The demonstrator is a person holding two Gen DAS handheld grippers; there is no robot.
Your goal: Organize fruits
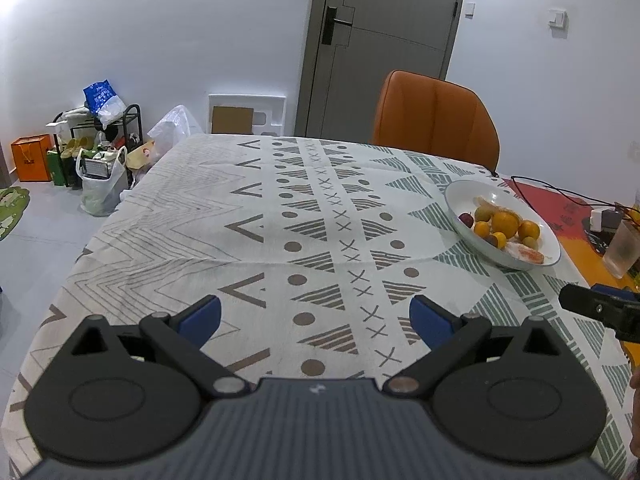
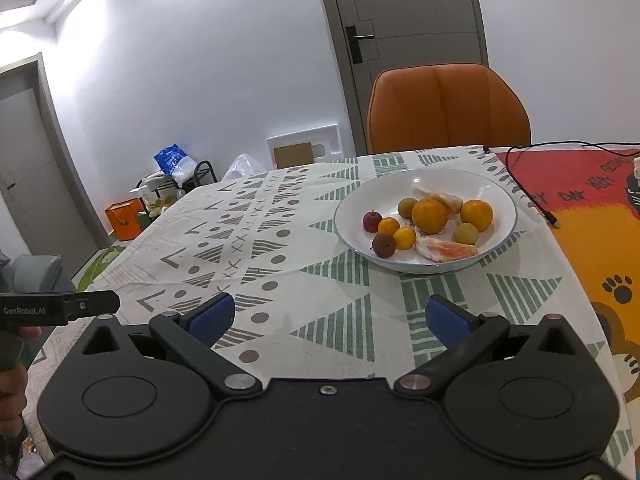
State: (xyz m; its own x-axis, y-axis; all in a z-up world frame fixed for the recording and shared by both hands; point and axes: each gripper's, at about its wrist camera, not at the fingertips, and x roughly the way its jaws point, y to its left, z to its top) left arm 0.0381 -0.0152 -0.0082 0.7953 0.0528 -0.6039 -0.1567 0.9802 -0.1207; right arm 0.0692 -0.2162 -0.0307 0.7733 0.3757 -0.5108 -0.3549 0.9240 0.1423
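Table (image 2: 320, 304): we see a patterned cloth over it, orange chair (image 2: 448, 108) behind.
Plate (image 2: 500, 196): white, round, no long axis; sits ahead of right gripper (image 2: 328, 318), fruits (image 2: 430, 214) piled inside.
Peeled segment (image 2: 446, 250): long axis runs left-right at near rim.
Left gripper (image 1: 316, 318): fingers spread, empty, over bare cloth.
Right gripper: fingers spread, empty.

Patterned table (image 2: 328, 320) bears a fruit-filled white bowl (image 2: 500, 240).

"GenRobot.AI" in pale letters on the black body of the left tool (image 2: 60, 309); lettering on the red mat (image 2: 592, 184) unreadable.
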